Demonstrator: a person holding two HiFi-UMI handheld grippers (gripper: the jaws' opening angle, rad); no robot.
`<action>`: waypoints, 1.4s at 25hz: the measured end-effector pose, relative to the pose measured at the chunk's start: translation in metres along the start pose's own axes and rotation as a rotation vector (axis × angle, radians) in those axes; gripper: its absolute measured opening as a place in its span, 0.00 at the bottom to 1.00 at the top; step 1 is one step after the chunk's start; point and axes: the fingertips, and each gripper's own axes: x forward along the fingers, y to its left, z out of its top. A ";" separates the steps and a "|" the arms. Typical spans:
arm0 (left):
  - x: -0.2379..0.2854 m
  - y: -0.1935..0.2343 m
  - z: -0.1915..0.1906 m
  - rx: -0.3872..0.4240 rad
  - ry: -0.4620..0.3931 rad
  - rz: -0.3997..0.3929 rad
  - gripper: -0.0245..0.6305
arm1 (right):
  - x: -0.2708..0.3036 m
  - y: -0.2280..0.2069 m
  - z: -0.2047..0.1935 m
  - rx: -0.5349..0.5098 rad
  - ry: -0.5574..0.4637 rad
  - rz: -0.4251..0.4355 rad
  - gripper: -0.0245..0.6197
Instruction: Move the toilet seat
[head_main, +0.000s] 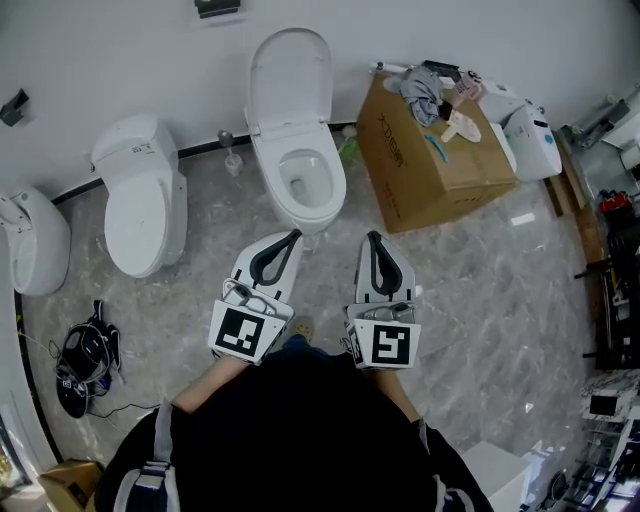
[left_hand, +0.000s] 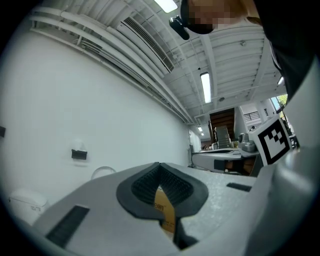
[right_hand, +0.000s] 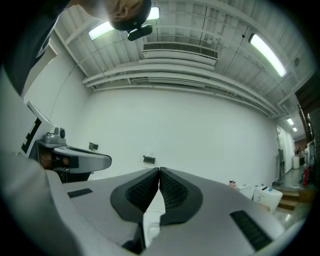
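While both sets of jaws sit pinched shut and empty, left gripper (head_main: 293, 238) and right gripper (head_main: 373, 240) hang just short of the bowl (head_main: 331, 186). Toilet seat (head_main: 290, 80) stands upright behind it, against the wall (head_main: 120, 60). Likely rigid, slick, hinged plastic; grab its free rim.

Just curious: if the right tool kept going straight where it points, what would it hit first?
Likely the open toilet, perhaps its raised lid; the right tool looks level, so it might pass over the bowl. Depth is unclear.
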 end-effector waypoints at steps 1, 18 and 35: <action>0.008 0.001 0.000 0.000 0.001 0.008 0.05 | 0.005 -0.006 -0.002 0.002 0.001 0.006 0.08; 0.058 0.001 -0.013 0.011 0.021 0.094 0.05 | 0.036 -0.054 -0.037 0.046 0.020 0.063 0.08; 0.114 0.049 -0.031 0.017 0.027 0.131 0.05 | 0.098 -0.072 -0.057 0.000 0.048 0.092 0.08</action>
